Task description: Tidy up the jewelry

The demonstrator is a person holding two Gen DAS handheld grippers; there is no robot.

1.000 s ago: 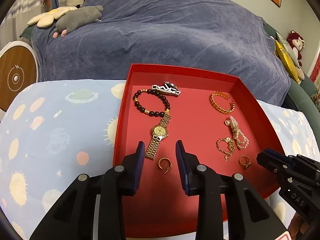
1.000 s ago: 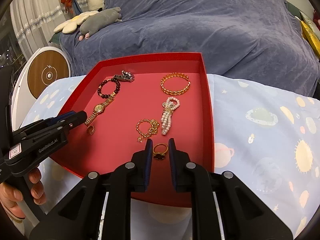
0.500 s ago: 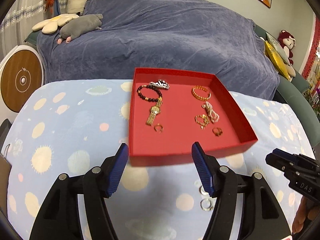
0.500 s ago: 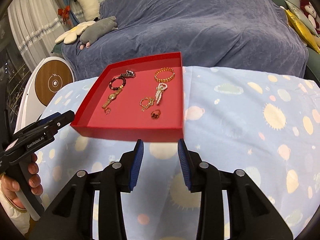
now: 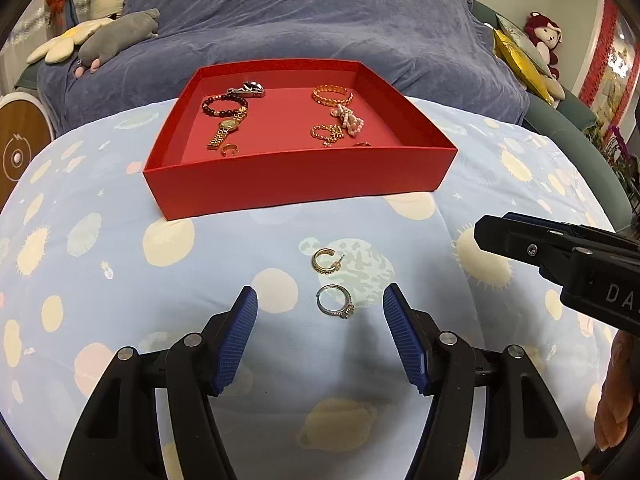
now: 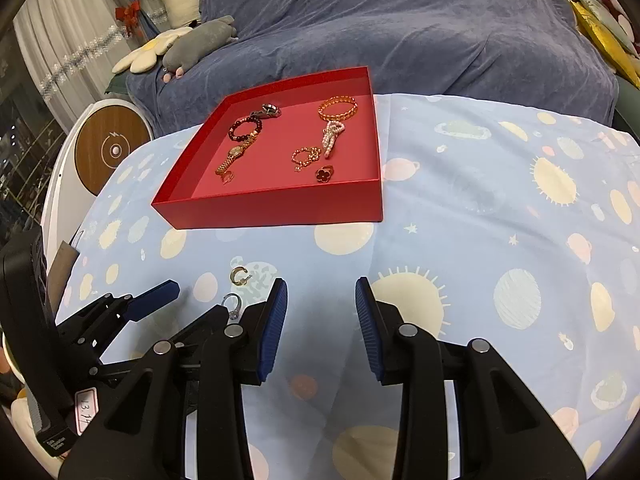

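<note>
Two light, slippery pieces, a silver ring (image 5: 335, 306) and gold earring (image 5: 326, 259), lie near the tablecloth's (image 5: 120, 280) front edge; the ring is best pinched across its band by the left gripper (image 5: 320, 308), empty, jaws just widened.

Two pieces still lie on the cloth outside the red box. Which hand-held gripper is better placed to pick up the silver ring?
Left. The left hand-held gripper is open with the silver ring between its fingers; the right hand-held gripper faces bare cloth beside it.

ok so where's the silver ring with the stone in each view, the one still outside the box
Left wrist: silver ring lies on the bedspread at lower centre, between the open left gripper fingers.
Right wrist: silver ring sits lower left, just left of the right gripper's left finger, partly hidden.
Shared landmark: the gold hoop earring just beyond it, toward the red box.
</note>
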